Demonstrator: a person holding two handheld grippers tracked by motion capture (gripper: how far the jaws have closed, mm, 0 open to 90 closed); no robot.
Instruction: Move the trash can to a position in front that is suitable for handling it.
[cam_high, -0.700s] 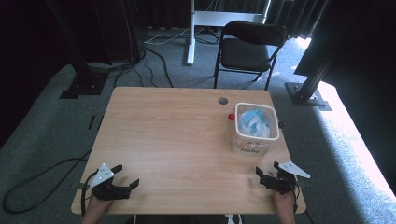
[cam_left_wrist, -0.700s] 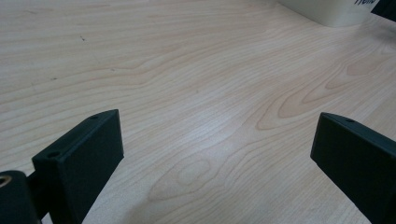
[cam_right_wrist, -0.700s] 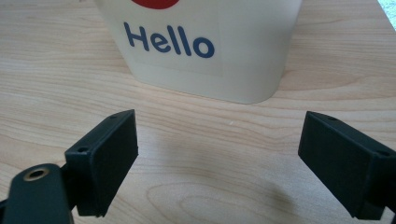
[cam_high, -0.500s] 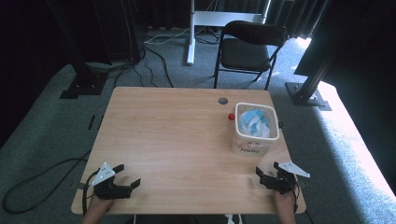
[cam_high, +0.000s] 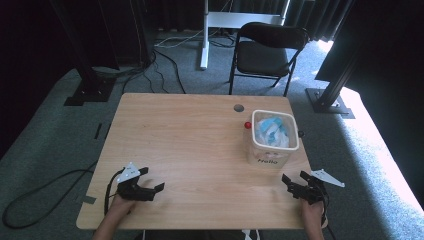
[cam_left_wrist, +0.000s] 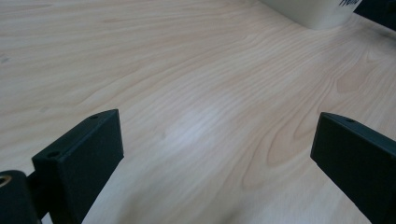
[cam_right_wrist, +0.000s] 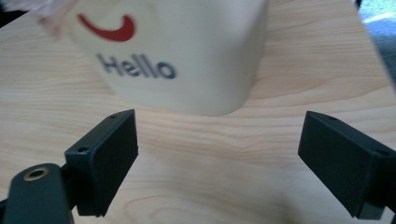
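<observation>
A: Starting big, with the wooden table (cam_high: 200, 135): no shift to report on it since a moment ago.

B: Agreed. Same for the cream "Hello" bin (cam_high: 272, 156), upright towards the far right of the table, stuffed with crumpled blue-and-white wrappers (cam_high: 272, 131).

A: Seen close up from the right gripper (cam_high: 294, 176) as well. Just ahead of the jaws, not between them, not touched.

B: Spread wide over there, with only bare wood in the gap. Resting low at the near edge, on the right.

A: Over to the left gripper (cam_high: 152, 179) now. Parked at the near edge too, well apart from the bin. Likewise wide apart at the jaws, holding nothing.

B: Barely stirred from half a second back, on either side. Reads like a pause before the start rather than work under way.

A: So no grip yet, and no move on the bin. Probably a job for the right gripper first, being much nearer.

B: Worth noting the small red ball (cam_high: 247, 124) at the bin's far left corner. Touching or just beside, hard to tell.

A: Easy to knock away on a careless reach, by the look of it.
</observation>
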